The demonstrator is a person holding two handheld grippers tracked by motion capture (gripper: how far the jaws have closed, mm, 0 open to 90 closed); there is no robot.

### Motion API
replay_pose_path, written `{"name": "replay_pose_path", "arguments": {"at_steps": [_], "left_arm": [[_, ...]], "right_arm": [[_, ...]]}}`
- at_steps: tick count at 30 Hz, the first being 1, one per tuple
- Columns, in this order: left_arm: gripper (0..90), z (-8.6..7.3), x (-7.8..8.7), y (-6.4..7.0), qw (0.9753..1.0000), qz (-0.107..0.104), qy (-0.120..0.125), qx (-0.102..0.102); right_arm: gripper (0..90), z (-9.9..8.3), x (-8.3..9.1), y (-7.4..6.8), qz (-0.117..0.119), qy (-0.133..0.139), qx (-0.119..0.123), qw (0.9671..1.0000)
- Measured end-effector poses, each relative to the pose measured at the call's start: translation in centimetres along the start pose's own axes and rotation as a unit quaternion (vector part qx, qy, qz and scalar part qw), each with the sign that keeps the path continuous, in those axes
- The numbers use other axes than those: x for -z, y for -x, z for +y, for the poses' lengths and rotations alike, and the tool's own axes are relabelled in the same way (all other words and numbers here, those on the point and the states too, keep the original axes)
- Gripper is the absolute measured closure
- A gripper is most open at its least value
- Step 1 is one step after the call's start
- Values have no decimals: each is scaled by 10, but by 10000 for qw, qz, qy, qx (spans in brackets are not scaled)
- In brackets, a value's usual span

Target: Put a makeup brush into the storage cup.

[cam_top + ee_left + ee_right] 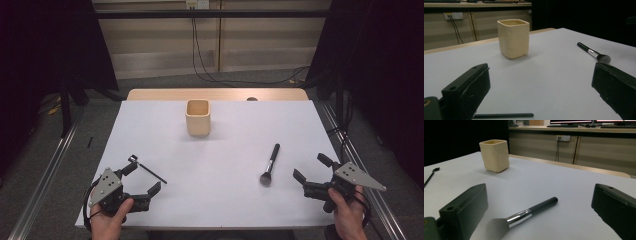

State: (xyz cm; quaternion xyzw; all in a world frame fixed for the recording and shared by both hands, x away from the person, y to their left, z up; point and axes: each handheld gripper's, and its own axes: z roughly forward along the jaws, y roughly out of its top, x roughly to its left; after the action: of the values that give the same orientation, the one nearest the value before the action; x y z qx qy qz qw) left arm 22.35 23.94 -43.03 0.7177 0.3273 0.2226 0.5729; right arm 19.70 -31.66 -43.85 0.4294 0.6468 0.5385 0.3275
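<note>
Makeup brush (270,164) lies flat on the white surface (220,190), right of the middle and toward the near side, its black handle pointing far and slightly right, its dark bristle head nearest the person. In the right gripper view the brush (529,213) sits just ahead of the jaws, bristles blurred at the bottom, silver ferrule catching light. The right gripper (310,176) rests at the near right corner, held in the person's right hand (345,212), jaws spread wide with nothing between them; the brush head is near it but apart.

A thin black brush (150,171) (a slim liner-type stick) lies at the near left, angled, one end right by the left gripper (144,180); whether it touches a jaw I cannot tell. That gripper is also spread wide and holds nothing, gripped by the left hand (107,220). In the left gripper view the thin stick (504,115) shows low between the jaws.

A cream square cup (198,117) stands upright at the far middle of the surface, well apart from both brushes, its mouth open upward.
</note>
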Motion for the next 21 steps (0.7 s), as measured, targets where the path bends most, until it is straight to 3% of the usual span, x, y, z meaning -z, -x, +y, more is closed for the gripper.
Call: {"name": "replay_pose_path", "arguments": {"at_steps": [11, 21], "left_arm": [[19, -1, -1, -5, 9999, 29, 27, 157], [25, 2, -7, -14, 9999, -4, -8, 140]], "right_arm": [[0, -1, -4, -2, 119, -58, 34, 9999], [0, 0, -7, -3, 171, -74, -26, 9998]]}}
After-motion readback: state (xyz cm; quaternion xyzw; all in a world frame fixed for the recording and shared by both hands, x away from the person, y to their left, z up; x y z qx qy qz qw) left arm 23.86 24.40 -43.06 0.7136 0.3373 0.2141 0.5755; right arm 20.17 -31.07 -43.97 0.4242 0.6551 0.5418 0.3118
